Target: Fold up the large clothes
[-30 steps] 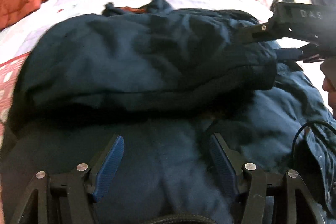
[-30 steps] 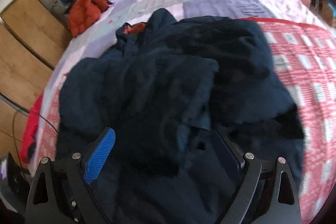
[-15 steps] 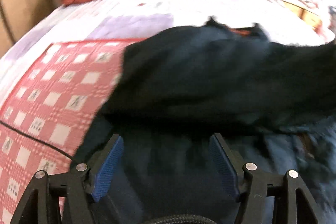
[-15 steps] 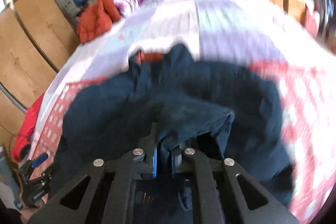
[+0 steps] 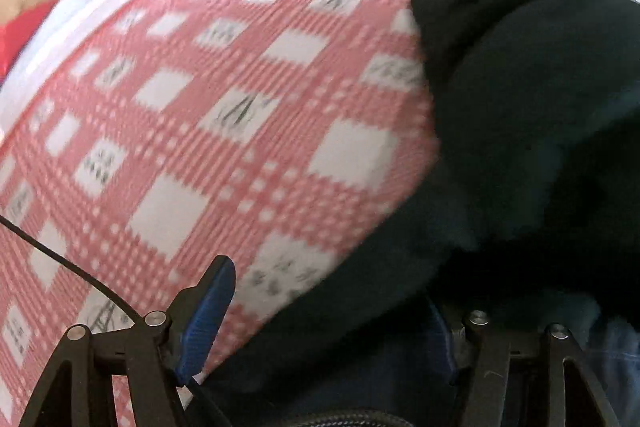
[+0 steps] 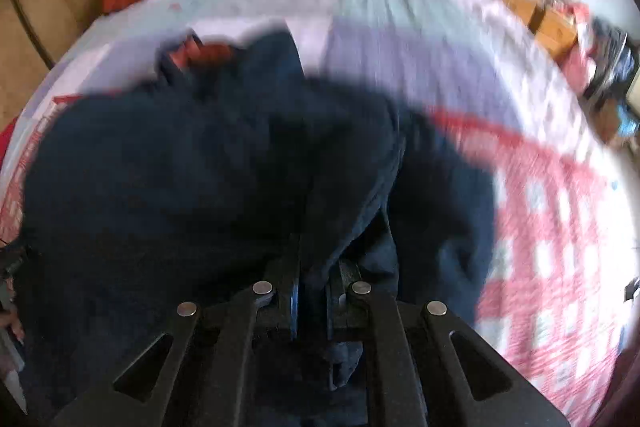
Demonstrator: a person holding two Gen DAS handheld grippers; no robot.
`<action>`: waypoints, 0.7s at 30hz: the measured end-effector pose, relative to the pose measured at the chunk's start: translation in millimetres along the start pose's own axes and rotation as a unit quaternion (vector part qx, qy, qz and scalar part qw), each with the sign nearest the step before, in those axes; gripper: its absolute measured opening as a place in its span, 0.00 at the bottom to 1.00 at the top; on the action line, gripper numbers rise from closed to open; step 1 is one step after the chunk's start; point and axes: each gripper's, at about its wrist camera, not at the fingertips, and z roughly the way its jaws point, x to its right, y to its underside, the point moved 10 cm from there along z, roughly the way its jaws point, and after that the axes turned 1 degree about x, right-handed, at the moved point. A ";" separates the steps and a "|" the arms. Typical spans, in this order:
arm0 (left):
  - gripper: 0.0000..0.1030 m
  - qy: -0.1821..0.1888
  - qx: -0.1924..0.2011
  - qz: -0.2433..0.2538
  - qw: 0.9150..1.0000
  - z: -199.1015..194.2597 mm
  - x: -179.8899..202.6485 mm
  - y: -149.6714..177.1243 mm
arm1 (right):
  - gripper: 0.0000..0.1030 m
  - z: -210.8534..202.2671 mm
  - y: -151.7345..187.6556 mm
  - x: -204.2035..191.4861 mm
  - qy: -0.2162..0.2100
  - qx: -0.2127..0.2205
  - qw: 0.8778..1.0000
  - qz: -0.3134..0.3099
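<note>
Right gripper (image 6: 312, 291) clamped tight on a fold of the dark navy fleece garment (image 6: 200, 163), cloth bunched between its fingers and spreading ahead. Left gripper (image 5: 324, 311) jaws wide, nothing pinched; garment edge lies between its blue pads (image 5: 208, 315), red-and-white checked bedspread (image 5: 200, 131) ahead-left.

The left gripper (image 5: 324, 311) points steeply downward with its jaws spread wide; the blue pads (image 5: 206, 315) stand well apart and press on nothing. The right gripper (image 6: 312, 295) also points steeply downward, its jaws drawn together and pinching a fold of dark cloth (image 6: 200, 163) between the pads.
</note>
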 end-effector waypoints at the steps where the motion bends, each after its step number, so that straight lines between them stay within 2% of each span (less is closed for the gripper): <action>1: 0.69 0.005 0.005 0.003 1.000 -1.0 -2.1 0.8 | 0.09 0.0 -2.0 -0.8 0.008 0.005 1.000 -0.003; 2: 0.69 0.005 0.009 0.013 1.000 -3.5 -2.0 1.9 | 0.09 -0.8 -6.1 -1.5 0.016 0.008 1.000 -0.007; 4: 0.69 0.012 0.025 0.035 0.999 -10.7 1.8 3.4 | 0.09 -18.4 -27.1 -5.5 0.043 0.052 0.997 -0.035; 5: 0.69 0.014 0.030 0.042 0.999 -14.5 4.3 5.0 | 0.09 -37.2 -46.2 -6.8 0.045 0.090 0.994 -0.042; 8: 0.69 0.021 0.043 0.050 0.998 -25.4 9.3 5.0 | 0.09 -67.9 -64.6 -5.3 0.027 0.133 0.991 -0.018; 10: 0.69 0.029 0.056 0.048 0.997 -35.6 13.3 1.4 | 0.09 -69.3 -56.5 -3.3 0.033 0.122 0.992 -0.020; 11: 0.69 0.034 0.062 0.048 0.996 -42.0 16.4 -1.2 | 0.09 -59.9 -45.1 -0.8 0.034 0.103 0.994 -0.019; 12: 0.69 0.040 0.071 0.051 0.995 -49.4 20.7 -5.1 | 0.09 -40.3 -25.7 5.7 0.039 0.068 0.997 -0.021; 13: 0.69 0.045 0.079 0.055 0.994 -54.9 24.2 -8.2 | 0.11 -12.9 -1.7 11.3 0.034 0.011 0.999 -0.024; 14: 0.69 0.051 0.093 0.065 0.992 -63.8 29.6 -13.5 | 0.11 -3.2 7.5 10.1 0.025 -0.002 0.999 -0.025; 15: 0.69 0.054 0.105 0.074 0.990 -71.4 33.9 -17.8 | 0.12 -2.5 9.5 11.3 0.027 0.007 0.999 -0.027; 17: 0.69 0.069 0.132 0.092 0.985 -90.0 45.8 -30.2 | 0.19 -13.4 2.9 12.5 0.031 0.022 0.999 -0.012; 18: 0.69 0.072 0.142 0.098 0.982 -96.9 49.7 -35.6 | 0.29 -22.2 0.0 14.9 0.038 0.029 0.999 0.000; 19: 0.69 0.078 0.153 0.104 0.980 -104.6 55.1 -43.1 | 0.47 -30.7 -0.4 16.4 0.050 0.038 0.998 0.007; 21: 0.69 0.092 0.171 0.111 0.975 -116.3 64.9 -59.6 | 0.61 -65.4 -4.5 27.3 0.106 0.088 0.990 0.016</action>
